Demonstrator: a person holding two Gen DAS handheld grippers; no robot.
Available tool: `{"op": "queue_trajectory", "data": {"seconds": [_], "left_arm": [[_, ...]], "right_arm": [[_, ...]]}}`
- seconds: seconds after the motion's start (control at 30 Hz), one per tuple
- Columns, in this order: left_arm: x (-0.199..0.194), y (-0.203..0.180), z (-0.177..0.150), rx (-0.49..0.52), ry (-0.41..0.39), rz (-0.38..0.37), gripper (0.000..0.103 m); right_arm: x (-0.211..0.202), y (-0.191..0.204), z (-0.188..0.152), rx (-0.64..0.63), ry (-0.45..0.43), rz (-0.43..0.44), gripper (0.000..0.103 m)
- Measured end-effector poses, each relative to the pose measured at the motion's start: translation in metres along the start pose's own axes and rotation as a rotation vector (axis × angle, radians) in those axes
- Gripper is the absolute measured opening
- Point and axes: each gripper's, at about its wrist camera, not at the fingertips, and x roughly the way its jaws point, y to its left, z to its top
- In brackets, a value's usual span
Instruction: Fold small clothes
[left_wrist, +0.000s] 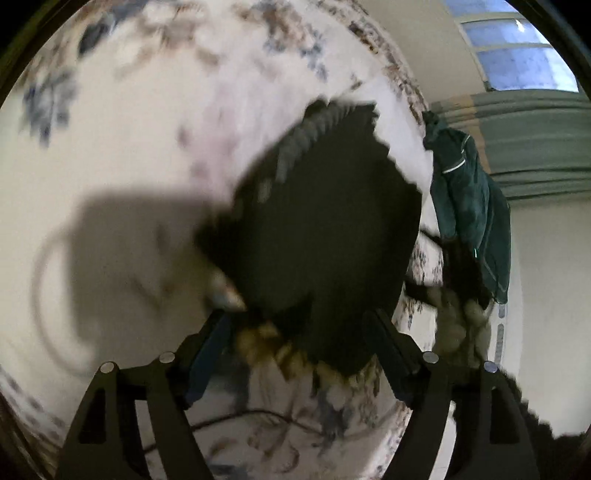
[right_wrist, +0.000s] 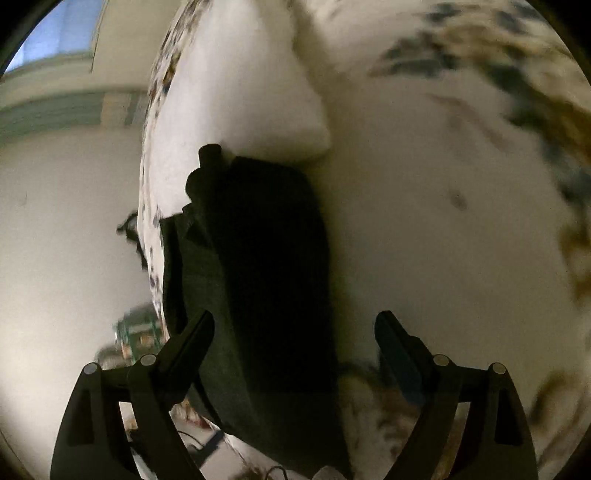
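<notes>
A small dark garment (left_wrist: 321, 236) lies on a white bedsheet with a floral print (left_wrist: 129, 155). In the left wrist view my left gripper (left_wrist: 295, 325) is open just above the garment's near edge, nothing between its fingers. In the right wrist view the same dark garment (right_wrist: 258, 280) lies as a long folded strip near the bed's edge. My right gripper (right_wrist: 295, 325) is open over its near end, holding nothing. Both views are blurred by motion.
A white pillow (right_wrist: 258, 92) lies just beyond the garment. A dark green cloth (left_wrist: 472, 206) hangs at the bed's side. The bed edge (right_wrist: 151, 221) drops to a pale floor. A window (left_wrist: 517, 55) and a wall stand behind.
</notes>
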Motion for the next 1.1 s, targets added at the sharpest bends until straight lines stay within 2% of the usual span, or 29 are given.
{"op": "queue_trajectory", "data": {"seconds": [0.13,0.23,0.3,0.33,0.37,0.4,0.43,0.5,0.57,0.67,0.8,0.87,0.9,0.97,1.03,1.1], "left_arm": [[0.039,0.002,-0.002,-0.084,0.0,-0.043,0.077],[0.067,0.005,0.02,-0.155,-0.067,-0.081,0.077],[0.079,0.005,0.035,-0.188,-0.125,-0.077,0.076],[0.08,0.003,0.039,-0.197,-0.164,-0.079,0.076],[0.078,0.0,0.041,-0.192,-0.196,-0.065,0.064],[0.076,-0.006,0.045,-0.164,-0.207,-0.025,0.036],[0.073,-0.009,0.047,-0.145,-0.201,-0.025,0.031],[0.064,-0.014,0.053,-0.125,-0.185,-0.031,0.024],[0.051,-0.025,0.062,-0.078,-0.156,-0.03,0.023],[0.034,-0.037,0.079,-0.007,-0.109,-0.014,0.022],[0.012,-0.04,0.102,0.041,-0.001,-0.016,0.022],[0.012,-0.034,0.103,0.083,0.096,-0.01,0.022],[0.014,-0.027,0.093,0.112,0.146,-0.003,0.022],[0.026,-0.011,0.081,0.137,0.236,0.04,0.023],[0.038,0.009,0.066,0.148,0.292,0.078,0.029],[0.041,0.026,0.06,0.112,0.284,0.059,0.049]], "right_arm": [[0.035,0.006,0.029,-0.075,0.118,0.033,0.09],[0.057,0.007,0.042,-0.073,0.173,0.098,0.092],[0.065,0.003,0.046,-0.038,0.181,0.131,0.091],[0.067,0.002,0.047,-0.033,0.171,0.149,0.084],[0.067,0.001,0.046,-0.034,0.155,0.156,0.073],[0.067,-0.001,0.043,-0.032,0.142,0.149,0.046],[0.068,-0.003,0.039,-0.034,0.136,0.122,0.031],[0.063,-0.013,0.029,-0.017,0.109,0.13,0.022],[0.051,-0.019,0.016,0.019,0.069,0.153,0.02],[0.025,-0.019,-0.025,0.072,0.005,0.183,0.018],[-0.013,-0.025,-0.119,0.174,-0.074,0.199,0.018],[-0.029,-0.028,-0.174,0.199,-0.112,0.167,0.018],[-0.034,-0.031,-0.205,0.205,-0.13,0.139,0.018],[-0.032,-0.044,-0.254,0.259,-0.121,0.106,0.018],[-0.018,-0.059,-0.292,0.327,-0.085,0.08,0.018],[-0.006,-0.075,-0.311,0.338,-0.077,0.019,0.021]]}}
